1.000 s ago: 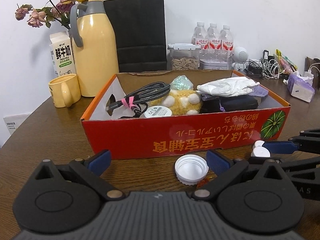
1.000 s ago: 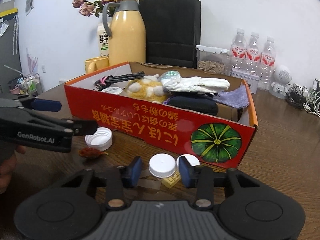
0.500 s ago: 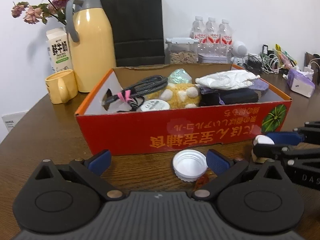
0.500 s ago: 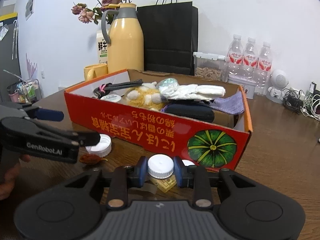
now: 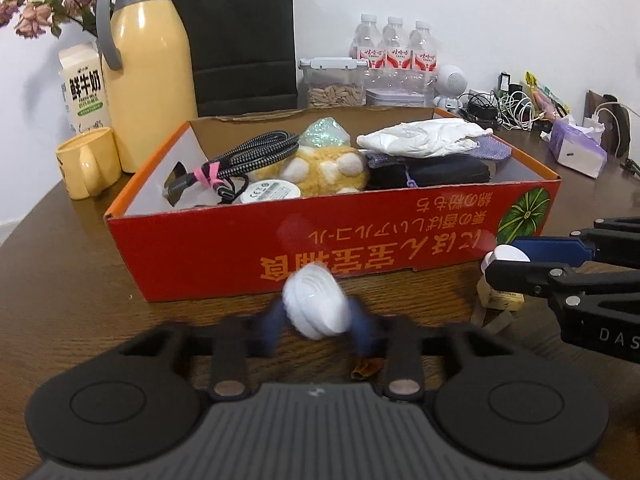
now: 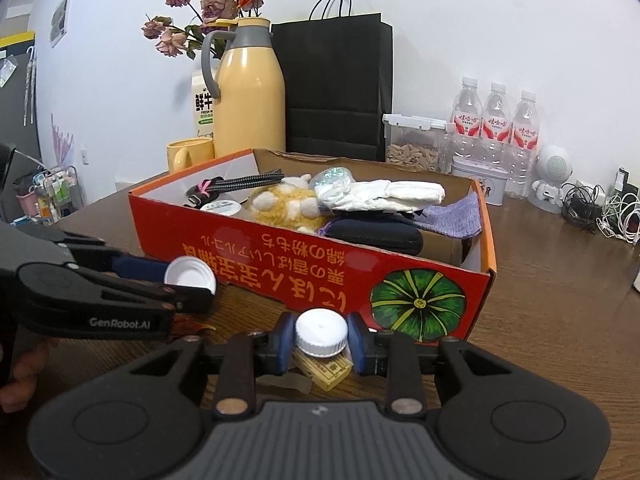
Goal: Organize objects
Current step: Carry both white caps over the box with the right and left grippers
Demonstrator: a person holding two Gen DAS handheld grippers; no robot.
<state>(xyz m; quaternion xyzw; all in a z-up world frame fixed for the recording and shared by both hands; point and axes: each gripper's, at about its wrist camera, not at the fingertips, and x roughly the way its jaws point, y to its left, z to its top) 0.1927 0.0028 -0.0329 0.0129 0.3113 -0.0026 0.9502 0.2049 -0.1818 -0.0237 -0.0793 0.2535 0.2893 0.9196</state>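
Note:
A red cardboard box [image 5: 360,240] [image 6: 280,248] stands on the wooden table, holding a cable, a plush toy, a white cloth and a dark pouch. My left gripper [image 5: 316,320] is shut on a white bottle cap [image 5: 314,306], blurred and tilted, just in front of the box; it also shows in the right wrist view [image 6: 190,274]. My right gripper [image 6: 320,338] is shut on another white cap [image 6: 321,332], lifted above a small yellow block [image 6: 324,368]. The right gripper shows at the right of the left wrist view [image 5: 508,264].
A yellow jug [image 5: 148,64], yellow mug [image 5: 86,162], milk carton [image 5: 84,88], black paper bag [image 5: 244,36], seed container [image 5: 334,84] and water bottles [image 5: 394,52] stand behind the box. Cables [image 5: 500,106] and a tissue pack [image 5: 576,148] lie far right. A reddish scrap [image 6: 188,326] lies on the table.
My left gripper has shut on the white cap and tipped it up off the table. My right gripper has lifted its cap higher. Both views have risen.

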